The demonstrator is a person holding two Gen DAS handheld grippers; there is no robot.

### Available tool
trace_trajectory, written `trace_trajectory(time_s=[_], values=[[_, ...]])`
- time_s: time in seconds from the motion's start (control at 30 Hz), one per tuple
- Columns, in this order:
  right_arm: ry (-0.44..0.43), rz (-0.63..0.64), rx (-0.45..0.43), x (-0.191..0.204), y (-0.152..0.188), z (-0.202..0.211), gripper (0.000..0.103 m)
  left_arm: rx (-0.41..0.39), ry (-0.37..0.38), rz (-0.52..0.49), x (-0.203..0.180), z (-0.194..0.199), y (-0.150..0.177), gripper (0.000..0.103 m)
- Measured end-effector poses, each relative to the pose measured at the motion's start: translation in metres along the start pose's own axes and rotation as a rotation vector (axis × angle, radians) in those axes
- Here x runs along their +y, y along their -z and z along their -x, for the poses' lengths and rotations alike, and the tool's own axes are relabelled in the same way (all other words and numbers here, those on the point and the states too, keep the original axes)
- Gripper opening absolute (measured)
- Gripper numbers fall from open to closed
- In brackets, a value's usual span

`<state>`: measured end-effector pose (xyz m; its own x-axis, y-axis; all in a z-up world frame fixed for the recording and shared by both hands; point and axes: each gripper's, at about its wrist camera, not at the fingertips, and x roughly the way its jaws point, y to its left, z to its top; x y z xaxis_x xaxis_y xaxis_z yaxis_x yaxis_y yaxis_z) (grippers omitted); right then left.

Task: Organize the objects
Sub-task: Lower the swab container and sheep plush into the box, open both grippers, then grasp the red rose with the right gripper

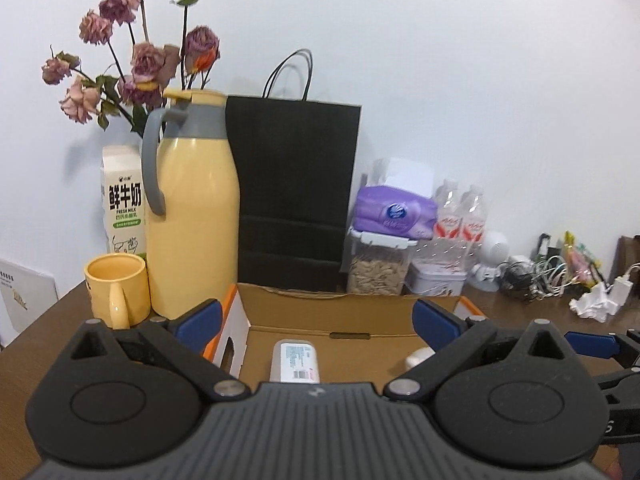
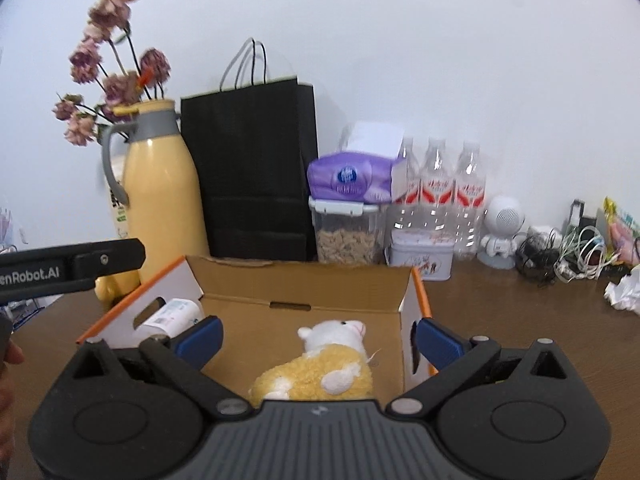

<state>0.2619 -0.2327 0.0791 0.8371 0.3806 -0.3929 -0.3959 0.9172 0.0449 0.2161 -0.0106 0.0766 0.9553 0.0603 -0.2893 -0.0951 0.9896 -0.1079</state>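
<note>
Both grippers hang over the open cardboard box (image 2: 308, 284) on the brown counter (image 2: 500, 304), and both are released, blue pads spread wide with nothing between them.

The left gripper (image 1: 318, 320) frames a white labelled bottle (image 1: 296, 362) lying on the box floor, just beyond and between its jaws. A bit of white plush shows past its right jaw (mostly hidden by the linkage).

The right gripper (image 2: 319, 334) sits above the yellow-and-white plush toy (image 2: 320, 368), which lies in the box between the jaws and a little ahead of them, its white head pointing away. The same bottle shows (image 2: 172, 316) just beyond the left jaw, by the box's handle cutout.

Beyond the box, straight ahead of the jaws, stands a black paper bag (image 1: 296, 188). To the left of it stand a yellow thermos jug (image 1: 192, 208), a yellow mug (image 1: 116, 288) and a milk carton (image 1: 124, 204), with dried roses (image 1: 132, 60) above. To the right a purple tissue pack (image 2: 352, 178) rests on a clear snack container (image 2: 346, 232), beside water bottles (image 2: 438, 192).
</note>
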Motion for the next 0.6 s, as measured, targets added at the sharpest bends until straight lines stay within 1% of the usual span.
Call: trace_trajectory(time_s=[0.13,0.23,0.37,0.6], values=[[-0.006,0.012,-0.021,-0.003,0.003,0.024,0.103,-0.020,0.023,-0.020,-0.001,0.021,0.000,0.103],[0.000,0.018,-0.023,-0.007,0.009,0.038,0.103,-0.032,0.026,-0.020,0.002,0.037,0.002,0.103],[0.008,0.033,-0.003,-0.011,0.019,0.051,0.103,-0.022,0.018,-0.005,0.010,0.051,0.006,0.103],[0.029,0.026,0.056,-0.023,0.044,0.064,0.103,0.014,-0.025,-0.009,0.025,0.067,0.016,0.103]])
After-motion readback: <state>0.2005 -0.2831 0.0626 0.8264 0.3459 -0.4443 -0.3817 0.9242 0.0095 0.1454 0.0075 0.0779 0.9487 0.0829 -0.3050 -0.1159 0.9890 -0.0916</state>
